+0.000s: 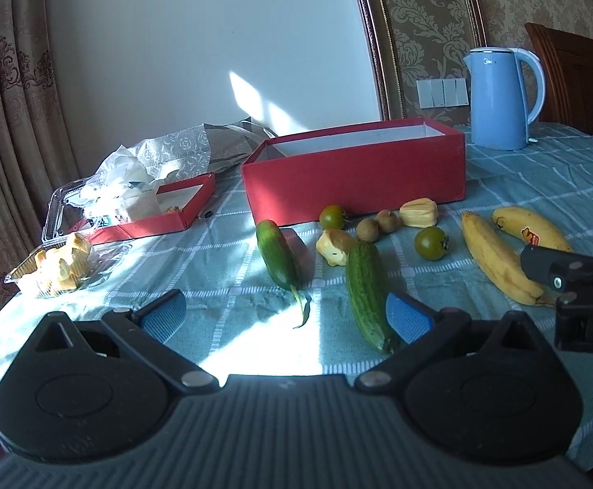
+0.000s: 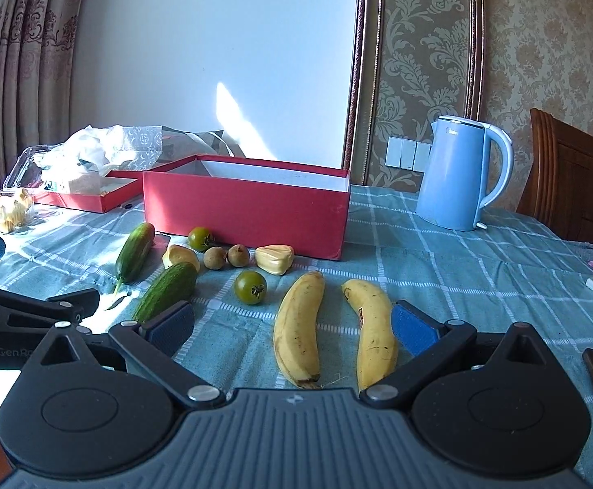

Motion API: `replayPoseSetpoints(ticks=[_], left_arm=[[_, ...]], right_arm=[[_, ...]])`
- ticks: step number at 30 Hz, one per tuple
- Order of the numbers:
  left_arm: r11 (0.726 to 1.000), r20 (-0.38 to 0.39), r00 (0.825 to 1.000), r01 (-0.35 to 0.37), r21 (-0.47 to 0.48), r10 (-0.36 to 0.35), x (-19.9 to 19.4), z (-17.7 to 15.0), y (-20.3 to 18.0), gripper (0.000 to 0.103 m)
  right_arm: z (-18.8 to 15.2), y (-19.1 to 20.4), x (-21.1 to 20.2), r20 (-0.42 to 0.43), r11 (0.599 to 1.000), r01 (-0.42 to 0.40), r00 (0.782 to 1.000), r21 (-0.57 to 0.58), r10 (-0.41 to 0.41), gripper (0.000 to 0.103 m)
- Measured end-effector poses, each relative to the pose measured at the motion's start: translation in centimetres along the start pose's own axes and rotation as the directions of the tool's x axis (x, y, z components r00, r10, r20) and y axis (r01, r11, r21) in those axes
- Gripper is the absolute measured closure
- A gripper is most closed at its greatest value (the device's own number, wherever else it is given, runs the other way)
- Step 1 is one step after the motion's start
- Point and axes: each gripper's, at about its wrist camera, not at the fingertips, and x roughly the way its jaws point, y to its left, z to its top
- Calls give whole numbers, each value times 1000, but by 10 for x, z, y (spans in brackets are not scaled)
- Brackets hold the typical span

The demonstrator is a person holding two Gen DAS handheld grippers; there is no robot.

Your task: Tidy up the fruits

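On the checked teal tablecloth (image 2: 439, 269), the fruit lies in front of an open red box (image 2: 243, 212) whose long axis runs across the table. Two bananas lie side by side with their long axes running from the near edge toward the box: the plain banana (image 2: 298, 326) curves slightly, its stem end at the near edge, and the stickered banana (image 2: 372, 330) lies just right of it, apart from it. Two cucumbers lie left of them, both angled toward the box: the far cucumber (image 1: 277, 254) with its withered stem trailing toward the near edge, and the near cucumber (image 1: 366, 293) just beside it. Between these and the box sit two green tomatoes (image 2: 250, 287), two small brown round fruits (image 2: 227, 256) touching each other, and two pale yellow pieces (image 2: 274, 258). The right gripper (image 2: 292, 328) hovers low with its fingers spread wide on either side of both bananas, holding nothing. The left gripper (image 1: 286, 316) likewise has its fingers spread, empty, the near cucumber's end by its right pad. A blue kettle (image 2: 455, 175) stands toward the table's far right.
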Motion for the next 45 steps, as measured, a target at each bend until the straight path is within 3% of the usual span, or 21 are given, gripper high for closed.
replayPoseSetpoints(ticks=[32,38,41,45], left_arm=[[999,-9,1000,17,-33,-18,3,0,10,0],[985,-66,997,34,-171,-46,17,0,39,0],[962,-108,987,86,-258,-117,20,3,64,0],[972,-124,986,83,-222,-113,17,7,68,0]], right_arm=[[-1,2,-3,1,999,41,999,-33,-41,0],[-1,4,-2,1,999,37,999,-36,-37,0],[-1,7,-1,0,999,34,999,-38,-35,0],[-1,10,-3,10,999,29,1000,-32,-29,0]])
